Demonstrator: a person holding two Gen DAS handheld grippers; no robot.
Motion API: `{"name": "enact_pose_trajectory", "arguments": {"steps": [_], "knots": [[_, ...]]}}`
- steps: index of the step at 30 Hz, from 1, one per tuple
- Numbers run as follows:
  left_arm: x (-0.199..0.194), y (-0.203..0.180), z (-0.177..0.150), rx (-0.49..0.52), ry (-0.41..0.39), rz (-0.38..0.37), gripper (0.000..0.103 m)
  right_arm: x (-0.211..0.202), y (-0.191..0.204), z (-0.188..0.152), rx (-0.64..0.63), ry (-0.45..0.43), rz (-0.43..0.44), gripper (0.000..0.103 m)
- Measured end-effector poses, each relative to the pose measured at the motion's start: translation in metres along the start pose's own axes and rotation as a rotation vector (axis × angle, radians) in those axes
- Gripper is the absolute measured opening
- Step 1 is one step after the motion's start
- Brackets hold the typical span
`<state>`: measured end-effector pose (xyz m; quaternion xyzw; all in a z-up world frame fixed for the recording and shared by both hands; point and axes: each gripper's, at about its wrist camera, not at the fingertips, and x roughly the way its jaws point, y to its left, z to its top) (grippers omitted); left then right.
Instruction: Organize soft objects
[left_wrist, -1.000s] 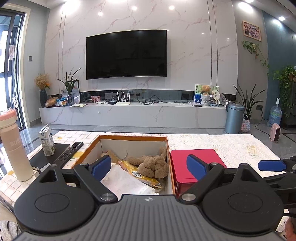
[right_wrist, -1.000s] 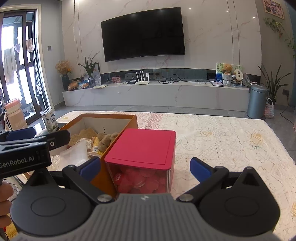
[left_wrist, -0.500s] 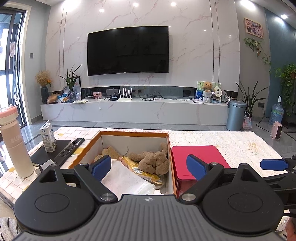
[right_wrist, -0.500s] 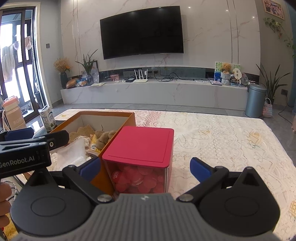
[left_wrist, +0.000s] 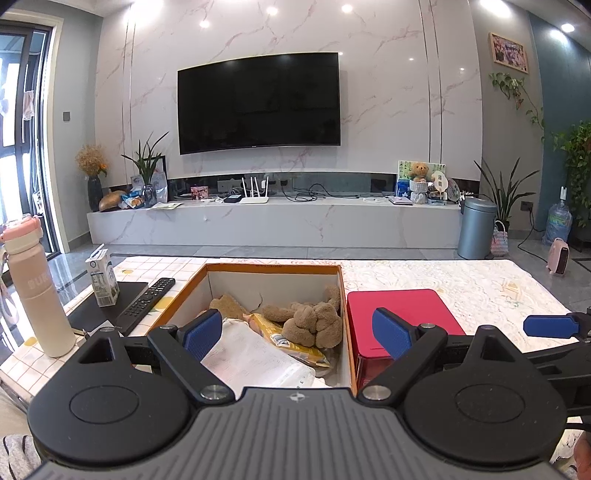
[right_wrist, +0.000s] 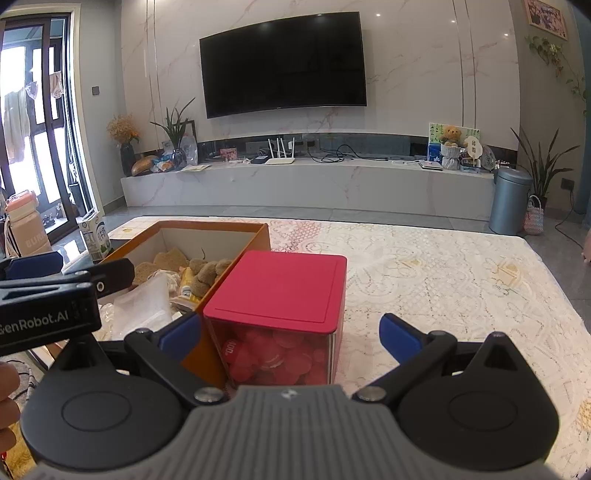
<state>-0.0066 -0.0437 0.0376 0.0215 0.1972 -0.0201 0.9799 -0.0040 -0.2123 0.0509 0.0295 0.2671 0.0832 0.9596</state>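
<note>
An open orange cardboard box (left_wrist: 273, 266) stands on the table and holds a brown plush toy (left_wrist: 308, 321), a yellow packet (left_wrist: 284, 341) and a white soft bag (left_wrist: 255, 360). The box also shows in the right wrist view (right_wrist: 255, 240), with the plush (right_wrist: 203, 275) inside. My left gripper (left_wrist: 297, 332) is open and empty just before the box's near edge. My right gripper (right_wrist: 291, 334) is open and empty, in front of a red-lidded clear container (right_wrist: 284, 284), which stands against the box's right side (left_wrist: 400, 310).
Left of the box lie a black remote (left_wrist: 147, 304), a small milk carton (left_wrist: 103, 278) and a tall pink-capped bottle (left_wrist: 35, 284). A white lace cloth (right_wrist: 443, 273) covers the table to the right. A TV wall and low marble shelf stand behind.
Both views have tipped down slightly and pulled back a little, so more of the box's inside shows. Both grippers stay open. The objects have not moved.
</note>
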Motion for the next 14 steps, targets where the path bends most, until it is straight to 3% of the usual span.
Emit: {"name": "enact_pose_trajectory", "arguments": {"steps": [14], "knots": [[0.0012, 0.0024, 0.0006, 0.001, 0.016, 0.004, 0.103, 0.0011, 0.0011, -0.001, -0.009, 0.002, -0.013, 0.1]]}}
